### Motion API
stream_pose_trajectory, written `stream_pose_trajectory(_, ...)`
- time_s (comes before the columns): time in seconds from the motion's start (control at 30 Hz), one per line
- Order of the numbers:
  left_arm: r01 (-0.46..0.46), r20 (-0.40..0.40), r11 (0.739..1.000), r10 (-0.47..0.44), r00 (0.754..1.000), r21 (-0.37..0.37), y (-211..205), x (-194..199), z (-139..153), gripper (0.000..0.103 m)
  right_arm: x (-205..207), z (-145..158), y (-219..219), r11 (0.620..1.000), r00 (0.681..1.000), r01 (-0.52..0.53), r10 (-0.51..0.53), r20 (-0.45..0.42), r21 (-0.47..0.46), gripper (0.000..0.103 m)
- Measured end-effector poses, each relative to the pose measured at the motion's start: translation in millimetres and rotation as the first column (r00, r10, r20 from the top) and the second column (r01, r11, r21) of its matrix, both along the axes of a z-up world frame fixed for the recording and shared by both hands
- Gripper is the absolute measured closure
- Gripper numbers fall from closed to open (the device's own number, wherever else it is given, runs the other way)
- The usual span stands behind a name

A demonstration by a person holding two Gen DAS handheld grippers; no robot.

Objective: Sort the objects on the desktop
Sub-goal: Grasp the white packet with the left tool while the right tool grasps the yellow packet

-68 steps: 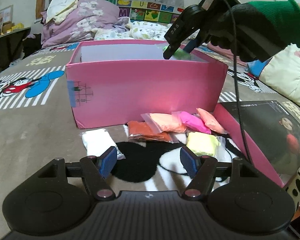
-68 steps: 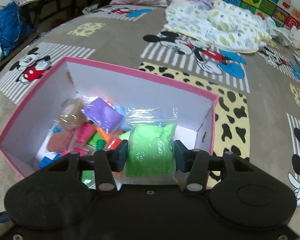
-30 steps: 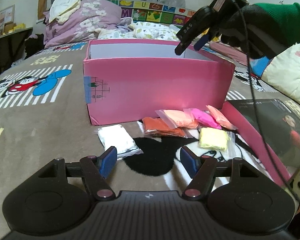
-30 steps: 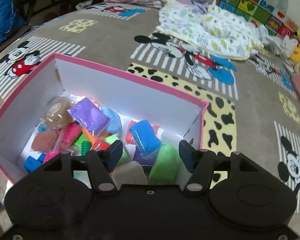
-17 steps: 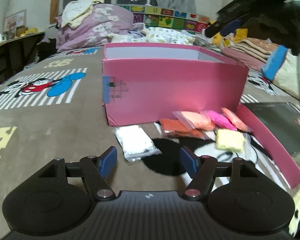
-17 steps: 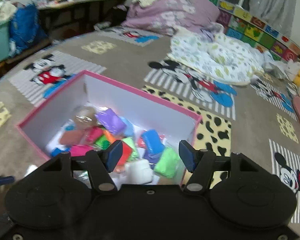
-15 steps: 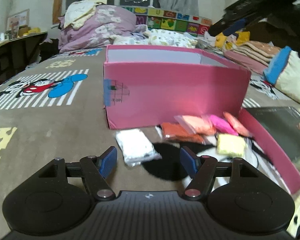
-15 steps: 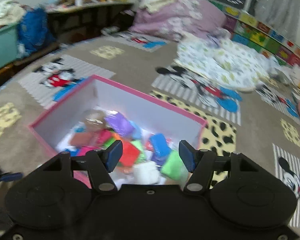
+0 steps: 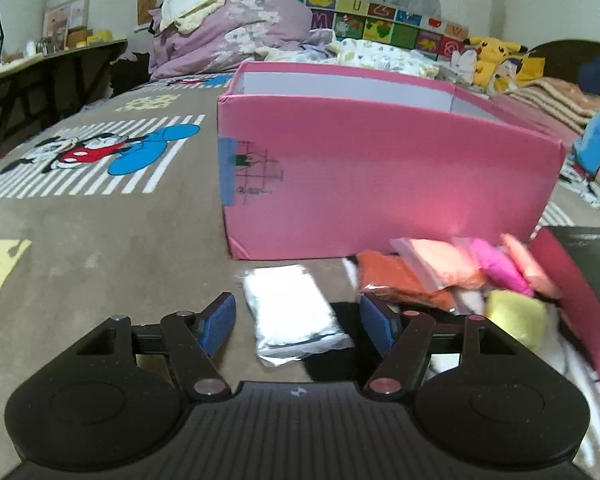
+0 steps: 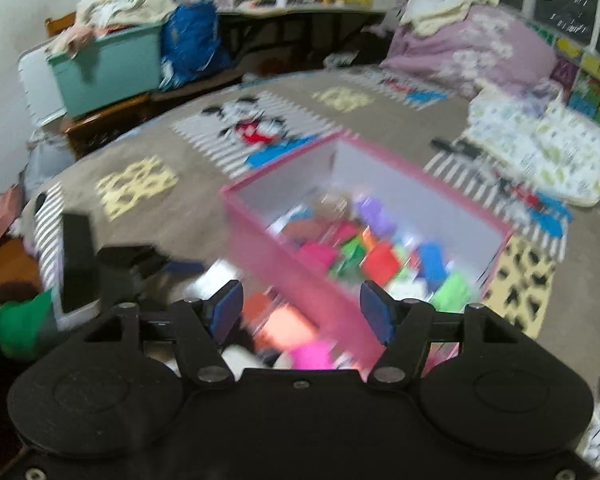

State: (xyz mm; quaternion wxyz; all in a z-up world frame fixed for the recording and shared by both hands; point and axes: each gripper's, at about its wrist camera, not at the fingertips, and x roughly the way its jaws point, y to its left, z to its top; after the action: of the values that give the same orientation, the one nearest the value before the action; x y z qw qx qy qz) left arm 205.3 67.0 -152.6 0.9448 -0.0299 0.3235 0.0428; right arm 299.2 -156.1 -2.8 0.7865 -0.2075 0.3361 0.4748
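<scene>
In the left wrist view the pink box (image 9: 380, 176) stands just ahead on the blanket. A white clay bag (image 9: 296, 312) lies in front of it, between the jaws of my left gripper (image 9: 298, 322); the jaws are closing slightly and the pads stand clear of the bag. To the right lie an orange bag (image 9: 396, 280), a peach bag (image 9: 440, 264), a magenta bag (image 9: 496, 266) and a yellow bag (image 9: 516, 316). The blurred right wrist view has my right gripper (image 10: 302, 306) above the box's near wall (image 10: 300, 276), jaws opening and empty. Several coloured bags fill the box, the green bag (image 10: 452, 292) among them.
The box lid (image 9: 580, 300), pink with a dark inside, lies at the right beside the bags. A green sleeve (image 10: 20, 328) and the left gripper (image 10: 156, 260) show at the left of the right wrist view. Bedding (image 9: 228, 40) is heaped behind, and a teal bin (image 10: 108, 72) stands beyond the blanket's edge.
My right gripper let the green bag drop into the box, then rose and swung back off it. My left gripper moved left and down until the white bag lay between its jaws.
</scene>
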Motion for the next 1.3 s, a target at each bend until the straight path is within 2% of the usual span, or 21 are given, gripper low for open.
stream_pose_trajectory(0.23, -0.03, 0.009, 1.0, 0.029, 1.0, 0.009, 15, -11, 3, 0.038, -23, -51, 9, 0.988, 0.995, -0.082, 0.074, -0.061, -0.128, 0.039)
stream_pose_trajectory(0.33, -0.009, 0.009, 1.0, 0.009, 1.0, 0.008, 15, -11, 4, 0.038, -34, -72, 13, 0.973, 0.992, -0.124, 0.114, -0.058, -0.196, 0.039)
stream_pose_trajectory(0.57, 0.038, -0.002, 0.998, -0.038, 0.999, 0.05, 9, -1, 0, 0.038, -30, -102, 14, 0.961, 0.996, -0.077, 0.064, -0.057, -0.265, 0.039)
stream_pose_trajectory(0.83, 0.059, -0.008, 0.998, -0.059, 0.998, 0.016, 15, 8, -1, 0.038, -18, -122, 21, 0.954, 0.998, -0.068, 0.06, -0.037, -0.293, 0.039)
stream_pose_trajectory(0.97, 0.072, -0.011, 0.997, -0.072, 0.997, 0.011, 17, 10, -1, 0.062, -18, -126, 27, 0.947, 0.995, -0.097, 0.082, -0.059, -0.305, 0.042)
stream_pose_trajectory(1.3, 0.09, -0.023, 0.996, -0.09, 0.996, -0.016, 23, 11, -1, 0.062, -20, -126, 30, 0.95, 0.994, -0.103, 0.088, -0.062, -0.296, 0.044)
